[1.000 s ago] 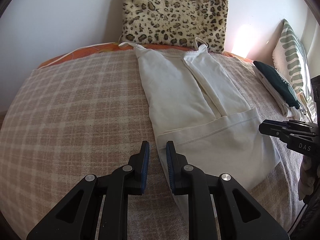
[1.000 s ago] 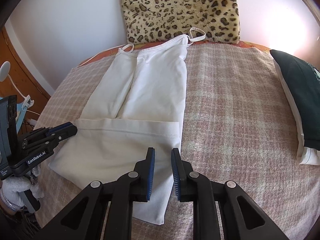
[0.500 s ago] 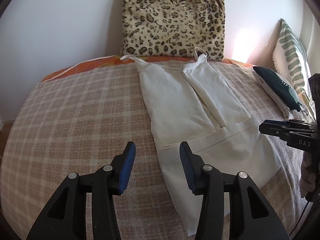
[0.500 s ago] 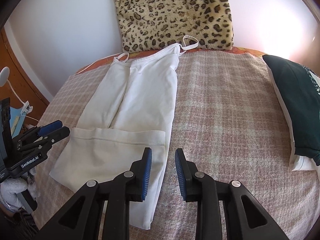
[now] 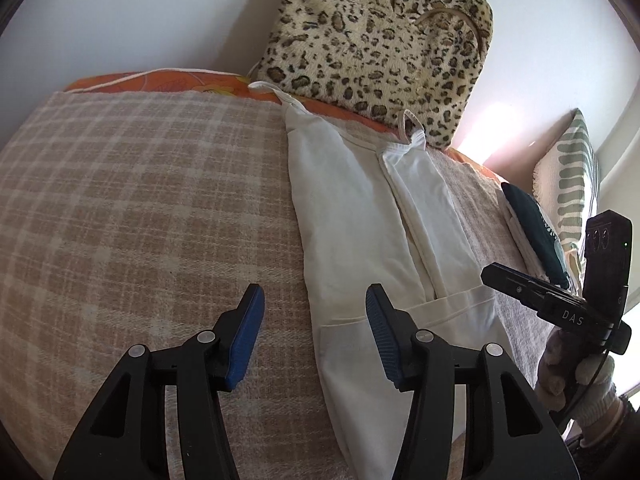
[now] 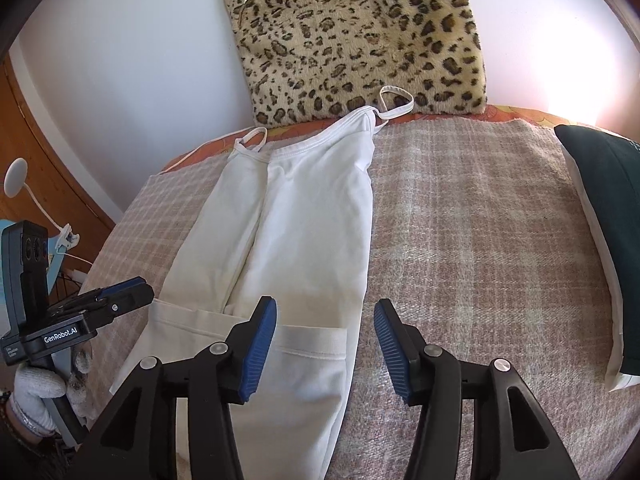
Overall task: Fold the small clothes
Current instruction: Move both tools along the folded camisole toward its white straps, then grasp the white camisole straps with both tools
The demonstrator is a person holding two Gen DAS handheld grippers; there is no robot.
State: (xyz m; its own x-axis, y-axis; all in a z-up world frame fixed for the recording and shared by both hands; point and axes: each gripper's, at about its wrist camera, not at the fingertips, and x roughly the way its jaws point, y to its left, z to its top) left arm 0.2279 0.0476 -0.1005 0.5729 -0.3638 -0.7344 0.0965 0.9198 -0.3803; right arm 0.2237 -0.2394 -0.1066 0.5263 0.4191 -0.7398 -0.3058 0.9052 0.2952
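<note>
- Item under task: a white camisole [image 6: 304, 216] lies flat on the bed's plaid blanket [image 6: 480, 240]. Its two side edges are folded in toward the middle and its hem is turned up into a band across the near end.
- Long axis: runs near to far. The straps [image 6: 394, 100] are at the far end, touching the foot of the leopard-print cushion [image 6: 360, 32]; the turned-up hem band [image 6: 304, 340] is at the near end.
- Left claw [image 5: 314, 316]: blue pads set wide apart, holding nothing. It hovers over the camisole's left long edge [image 5: 308, 280], with one pad over bare blanket and the other over white cloth.
- Right claw [image 6: 326, 328]: also spread apart and empty. It hovers over the right long edge, its left pad over the hem band and its right pad over the blanket.
- Governing relation: the garment lies directly ahead of and below both claws, each astride its own near corner. Neither hand is clearly nearer; in both views the near end runs under the claw arms.
- Judgement: the next fold likely carries the near end toward the straps along the long axis, so each claw needs to drop and close on its own corner.
- Risk: the folded layers may slip apart if only the top layer is pinched.
- Other items: a dark folded garment [image 6: 600, 216] lies well apart at the right edge of the bed.
</note>
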